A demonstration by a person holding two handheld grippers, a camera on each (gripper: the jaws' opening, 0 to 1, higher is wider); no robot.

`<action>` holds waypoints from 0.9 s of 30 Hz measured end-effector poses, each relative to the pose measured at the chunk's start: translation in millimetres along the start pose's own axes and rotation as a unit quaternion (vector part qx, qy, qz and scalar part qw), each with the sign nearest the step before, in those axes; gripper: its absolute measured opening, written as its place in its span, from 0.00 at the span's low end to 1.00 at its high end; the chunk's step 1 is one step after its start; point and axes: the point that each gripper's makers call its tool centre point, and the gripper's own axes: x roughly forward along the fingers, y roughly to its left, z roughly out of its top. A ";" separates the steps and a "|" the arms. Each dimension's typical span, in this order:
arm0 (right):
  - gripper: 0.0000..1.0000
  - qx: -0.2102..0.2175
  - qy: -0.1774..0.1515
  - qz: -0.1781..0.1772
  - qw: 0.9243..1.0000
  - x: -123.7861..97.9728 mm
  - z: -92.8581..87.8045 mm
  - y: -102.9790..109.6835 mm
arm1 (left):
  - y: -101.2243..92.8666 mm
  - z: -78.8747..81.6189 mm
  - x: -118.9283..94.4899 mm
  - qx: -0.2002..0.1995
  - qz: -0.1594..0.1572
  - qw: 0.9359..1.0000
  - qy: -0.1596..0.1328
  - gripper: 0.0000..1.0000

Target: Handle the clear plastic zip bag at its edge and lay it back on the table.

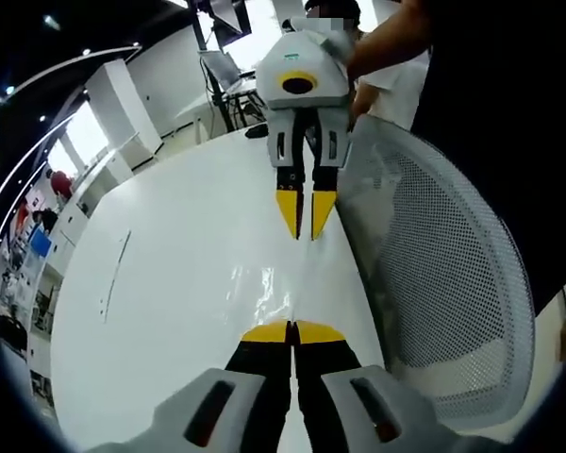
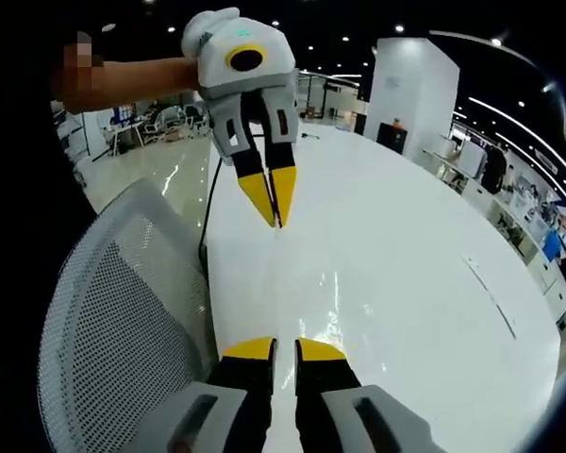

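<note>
In the left gripper view my left gripper pinches the clear zip bag over the white table; my right gripper grips its far edge. Right gripper view: right gripper slightly parted on the bag, left gripper clamped opposite, mesh chair beside.

A glossy white table — the clear plastic zip bag lies flat on it, near its edge.

White mesh chair back beside glossy white table; black cable hanging off table edge.
</note>
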 end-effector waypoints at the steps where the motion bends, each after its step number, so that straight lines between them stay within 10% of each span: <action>1: 0.04 0.003 -0.002 0.001 1.000 0.7 1.3 1.0 | 0.8 1.5 0.2 0.001 0.001 1.000 -0.002 0.00; 18: 0.00 0.021 -0.023 -0.001 1.000 6.7 11.8 0.6 | 9.8 25.9 -0.4 0.005 0.013 0.999 -0.037 0.00; 27: 0.00 0.038 -0.032 -0.013 0.999 5.0 16.7 -7.0 | 25.9 7.0 -1.4 -0.077 0.060 0.995 0.002 0.04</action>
